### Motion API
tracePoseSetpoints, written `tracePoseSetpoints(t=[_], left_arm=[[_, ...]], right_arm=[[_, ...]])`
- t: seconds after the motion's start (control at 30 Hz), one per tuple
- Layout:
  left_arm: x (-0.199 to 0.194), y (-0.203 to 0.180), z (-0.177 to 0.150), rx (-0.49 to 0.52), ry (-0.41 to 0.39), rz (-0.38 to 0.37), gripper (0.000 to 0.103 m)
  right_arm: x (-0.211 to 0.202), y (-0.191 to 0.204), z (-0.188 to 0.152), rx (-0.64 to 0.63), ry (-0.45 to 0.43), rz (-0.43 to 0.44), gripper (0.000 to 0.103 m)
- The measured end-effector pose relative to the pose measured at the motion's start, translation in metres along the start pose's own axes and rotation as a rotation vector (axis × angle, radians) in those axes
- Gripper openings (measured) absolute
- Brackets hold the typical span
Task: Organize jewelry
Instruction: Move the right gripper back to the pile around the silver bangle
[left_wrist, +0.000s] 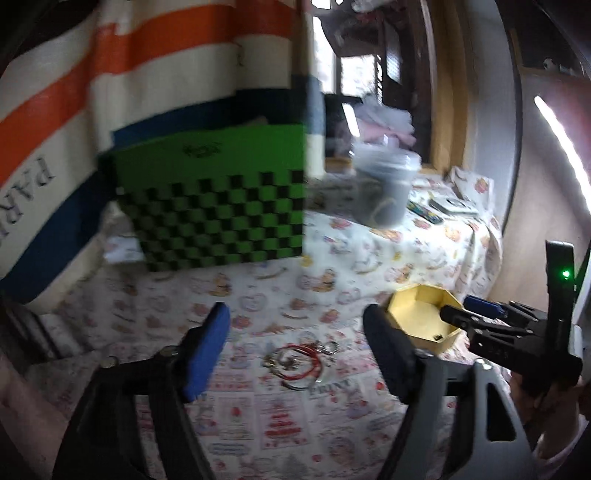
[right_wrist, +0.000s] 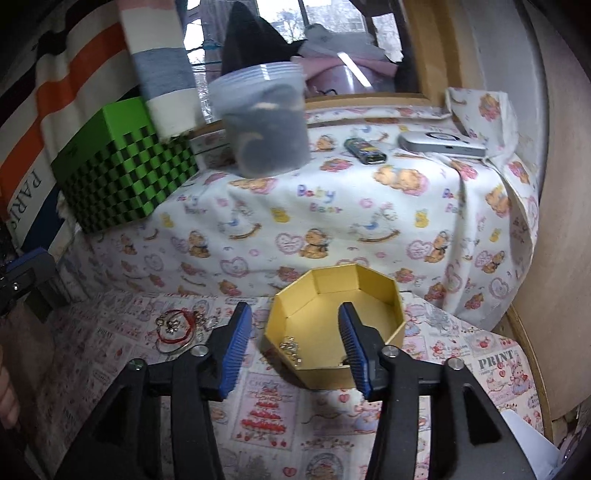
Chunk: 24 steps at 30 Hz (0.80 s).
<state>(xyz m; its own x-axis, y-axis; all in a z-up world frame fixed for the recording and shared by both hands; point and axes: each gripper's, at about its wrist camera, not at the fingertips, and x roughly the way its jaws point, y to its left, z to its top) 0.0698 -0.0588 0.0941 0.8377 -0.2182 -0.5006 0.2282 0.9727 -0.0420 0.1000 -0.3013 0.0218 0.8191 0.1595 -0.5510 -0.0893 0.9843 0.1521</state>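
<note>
A striped cloth (left_wrist: 110, 70) in orange, white and blue hangs at the back left, with a window behind it. Below it the desk (right_wrist: 332, 206) is covered by a white sheet printed with bears, which drops in a fold to a lower surface under a pink-patterned paper (right_wrist: 266, 413).

On the raised part stand a green checkered box (left_wrist: 221, 206) at the left, a clear tub (right_wrist: 266, 122) of dark stuff in the middle, then a small dark gadget (right_wrist: 365, 150) and a flat silver device (right_wrist: 443, 144) to the right.

On the patterned paper sits a yellow octagonal box (right_wrist: 332, 317), open upward, lid off. A small gold piece (right_wrist: 291, 349) lies on its floor near the front left wall.

Left of the box, apart from it, is the jewelry pile (right_wrist: 181, 326): red cord loops tangled with silvery rings and charms. In the left wrist view the tangle's long axis runs roughly left to right across the paper.

The right tongs (right_wrist: 295, 343) are spread wide and hold nothing; their left finger hangs outside the box's left wall and the right finger over its inside, so the wall lies between them. The left tongs (left_wrist: 297, 347) are also wide open and empty, hanging above the paper with the pile showing between the fingers.
</note>
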Motion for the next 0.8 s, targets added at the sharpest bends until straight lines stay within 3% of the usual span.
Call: tracePoseSetpoints(t=[0.33, 0.47, 0.6, 0.73, 0.8], left_arm=[[0.005, 0.014, -0.018, -0.057, -0.038, 0.001, 0.085], [0.022, 0.020, -0.035, -0.085, 0.020, 0.052, 0.086], [0.028, 0.030, -0.044, -0.083, 0.052, 0.099, 0.086], [0.025, 0.045, -0.043, -0.149, 0.051, 0.079, 0.086], [0.024, 0.051, -0.044, -0.164, 0.048, 0.084, 0.089]], right_arm=[[0.005, 0.018, -0.007, -0.062, 0.003, -0.022, 0.066], [0.008, 0.023, -0.009, -0.075, 0.008, -0.030, 0.068], [0.006, 0.030, -0.011, -0.081, 0.008, -0.005, 0.069], [0.003, 0.042, -0.012, -0.097, 0.010, 0.029, 0.071], [0.000, 0.053, -0.013, -0.105, -0.003, 0.059, 0.079]])
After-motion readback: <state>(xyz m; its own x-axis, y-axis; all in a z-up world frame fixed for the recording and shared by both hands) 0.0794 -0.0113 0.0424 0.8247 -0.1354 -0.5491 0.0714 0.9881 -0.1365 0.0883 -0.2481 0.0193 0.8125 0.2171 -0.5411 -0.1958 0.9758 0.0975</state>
